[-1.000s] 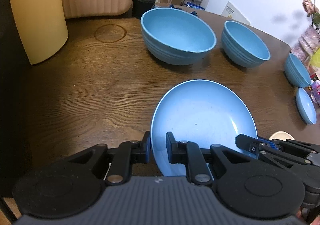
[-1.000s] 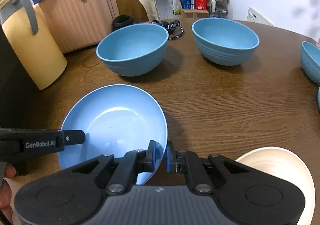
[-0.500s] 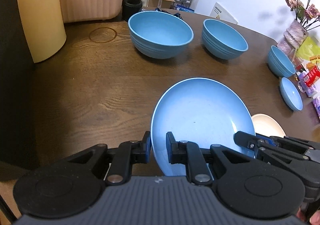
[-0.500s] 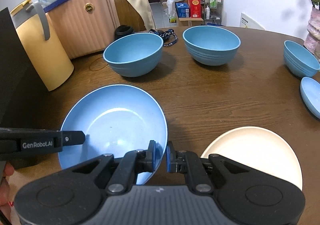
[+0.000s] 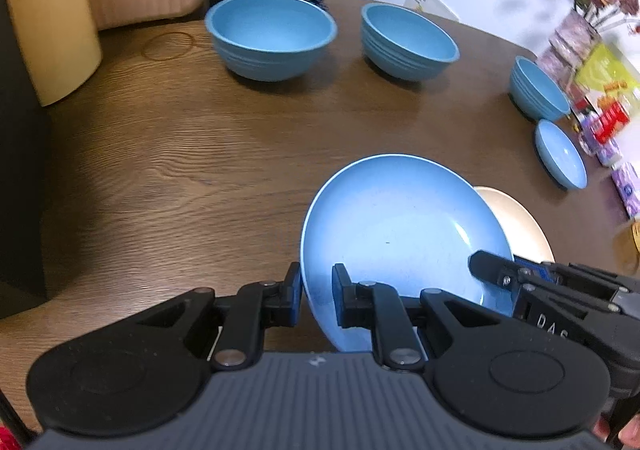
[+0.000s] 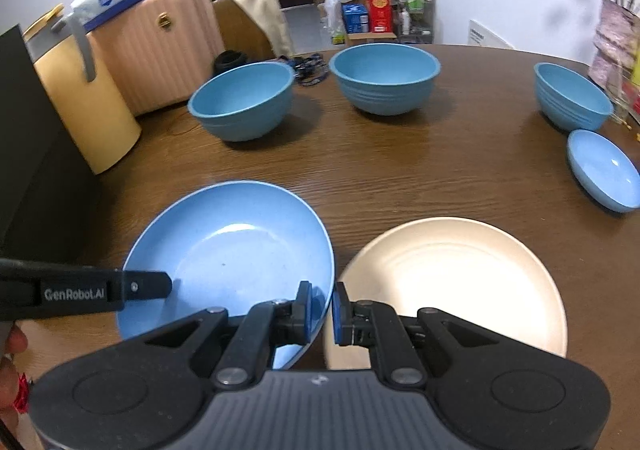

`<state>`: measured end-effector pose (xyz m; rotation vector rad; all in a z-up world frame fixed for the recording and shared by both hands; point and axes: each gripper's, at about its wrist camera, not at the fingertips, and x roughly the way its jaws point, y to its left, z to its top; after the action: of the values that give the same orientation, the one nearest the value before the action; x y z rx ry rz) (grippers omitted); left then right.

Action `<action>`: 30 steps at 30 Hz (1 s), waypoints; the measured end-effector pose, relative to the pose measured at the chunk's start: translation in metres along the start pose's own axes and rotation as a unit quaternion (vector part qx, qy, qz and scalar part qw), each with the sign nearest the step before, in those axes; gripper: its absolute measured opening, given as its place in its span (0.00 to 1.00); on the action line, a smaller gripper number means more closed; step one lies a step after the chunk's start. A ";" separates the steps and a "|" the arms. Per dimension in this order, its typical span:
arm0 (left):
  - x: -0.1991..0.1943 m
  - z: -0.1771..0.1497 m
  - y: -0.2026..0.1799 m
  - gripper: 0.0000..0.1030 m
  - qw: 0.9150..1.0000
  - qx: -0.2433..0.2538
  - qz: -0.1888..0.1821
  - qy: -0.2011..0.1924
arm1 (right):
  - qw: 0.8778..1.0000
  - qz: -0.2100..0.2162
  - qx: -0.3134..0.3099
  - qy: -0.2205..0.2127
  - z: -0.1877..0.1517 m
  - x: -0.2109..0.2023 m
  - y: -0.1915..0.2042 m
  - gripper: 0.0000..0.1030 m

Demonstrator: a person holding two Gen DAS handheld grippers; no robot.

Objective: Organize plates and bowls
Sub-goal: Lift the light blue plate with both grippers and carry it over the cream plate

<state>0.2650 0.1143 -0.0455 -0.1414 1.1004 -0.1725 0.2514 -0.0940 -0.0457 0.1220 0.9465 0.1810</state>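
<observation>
Both grippers hold one large blue plate above the table. My left gripper is shut on its near left rim. My right gripper is shut on its right rim; the plate also shows in the right wrist view. A cream plate lies on the table just right of the blue plate, and its edge shows behind the blue plate. Two large blue bowls stand at the back. A smaller blue bowl and a small blue dish stand at the right.
The wooden table is round. A yellow jug stands at the back left beside a dark box. A pink suitcase is behind the table. A flower vase and packets crowd the right edge.
Both grippers have lifted the blue plate and pulled back, so more of the table shows. The plate has shifted right toward the cream plate, which now shows in full.
</observation>
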 end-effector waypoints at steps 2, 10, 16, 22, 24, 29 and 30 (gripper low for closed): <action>0.003 0.000 -0.012 0.16 1.000 0.012 -0.002 0.003 | 1.000 -0.005 0.010 -0.004 -0.001 -0.003 -0.011 0.10; 0.019 0.006 -0.056 0.16 0.998 0.056 -0.013 0.016 | 0.998 -0.024 0.051 -0.008 -0.010 -0.010 -0.054 0.09; 0.036 0.010 -0.086 0.16 0.996 0.086 -0.019 0.023 | 0.996 -0.040 0.075 -0.005 -0.016 -0.010 -0.081 0.09; 0.054 0.011 -0.103 0.16 0.994 0.106 -0.022 0.036 | 0.994 -0.051 0.095 0.005 -0.024 -0.005 -0.103 0.09; 0.059 0.011 -0.108 0.16 0.993 0.112 -0.021 0.040 | 0.994 -0.053 0.099 0.008 -0.027 -0.002 -0.109 0.09; 0.073 0.012 -0.117 0.15 0.990 0.131 -0.017 0.049 | 0.993 -0.058 0.106 0.017 -0.030 0.006 -0.118 0.09; 0.075 0.013 -0.118 0.15 0.990 0.134 -0.016 0.049 | 0.992 -0.059 0.107 0.018 -0.031 0.008 -0.120 0.09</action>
<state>0.3013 -0.0165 -0.0819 0.0912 1.1631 -0.3568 0.2426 -0.2086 -0.0921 0.2599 1.0056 -0.0279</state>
